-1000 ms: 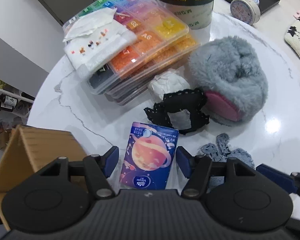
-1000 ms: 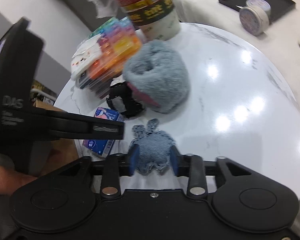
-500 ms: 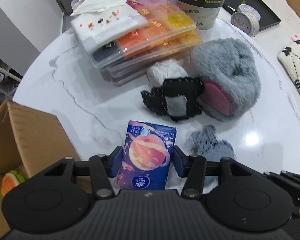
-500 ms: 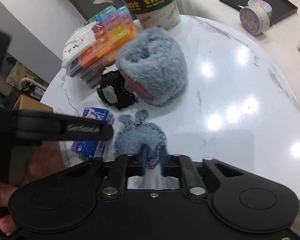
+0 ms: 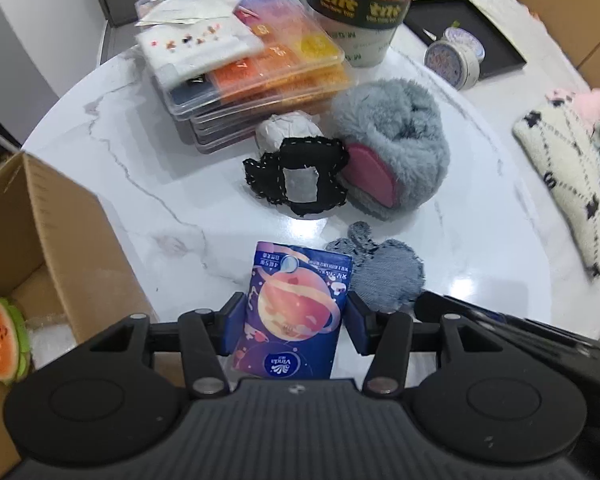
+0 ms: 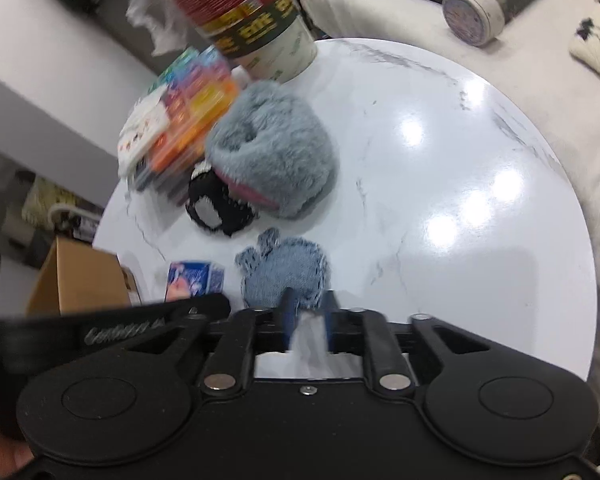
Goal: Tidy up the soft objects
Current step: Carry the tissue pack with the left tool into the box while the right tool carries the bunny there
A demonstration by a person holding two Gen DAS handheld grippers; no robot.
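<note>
My left gripper (image 5: 296, 322) is shut on a blue tissue pack with a planet print (image 5: 294, 308), held just above the white marble table (image 5: 140, 200). My right gripper (image 6: 307, 312) is shut on the near edge of a denim apple-shaped patch (image 6: 284, 270), which also shows in the left wrist view (image 5: 384, 272). A grey furry slipper (image 5: 396, 152) and a black knitted piece (image 5: 300, 180) lie further back. The tissue pack also shows in the right wrist view (image 6: 194, 280).
An open cardboard box (image 5: 40, 248) stands at the left, with a watermelon-slice plush (image 5: 0, 344) inside. Stacked bead cases (image 5: 252, 68), a tall tnt tub (image 5: 360, 12), a round tin (image 5: 454, 58) and a cream knitted item (image 5: 568, 192) lie around.
My left gripper has lifted the tissue pack and drawn back towards the box. My right gripper closed on the denim patch's edge and pulled it slightly nearer.
</note>
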